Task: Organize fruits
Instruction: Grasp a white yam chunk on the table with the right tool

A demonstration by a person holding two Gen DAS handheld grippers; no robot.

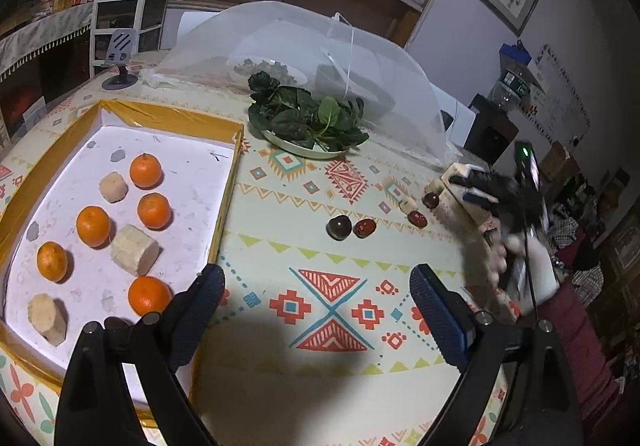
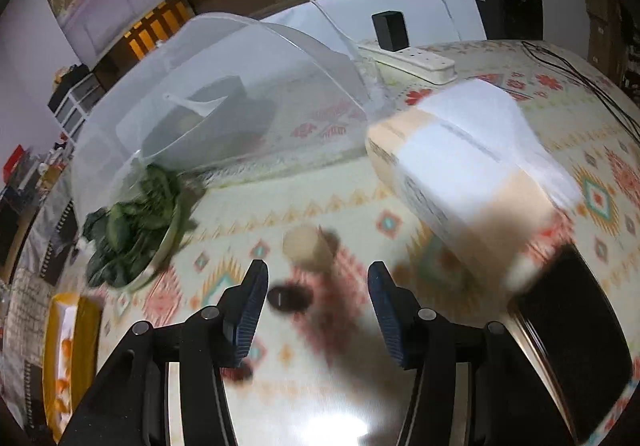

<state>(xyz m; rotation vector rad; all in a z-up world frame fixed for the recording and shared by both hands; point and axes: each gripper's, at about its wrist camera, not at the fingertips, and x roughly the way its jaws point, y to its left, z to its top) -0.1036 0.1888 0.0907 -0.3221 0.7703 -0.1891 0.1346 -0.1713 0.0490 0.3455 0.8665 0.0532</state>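
Five oranges (image 1: 146, 170) lie in our yellow-rimmed tray (image 1: 224, 182). Our left claw (image 1: 316, 310) hangs released above the tabletop (image 1: 280, 214). Our right claw (image 2: 318, 310), also released, hovers over a blurred pale fruit piece (image 2: 306, 246).

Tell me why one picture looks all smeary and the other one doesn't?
Right wrist view: motion blur smears the tablecloth, the pale fruit chunk and the cardboard box; left wrist view: mostly sharp, the oranges in the tray look crisp, only the right gripper is blurred; both views bend straight edges, fisheye style.
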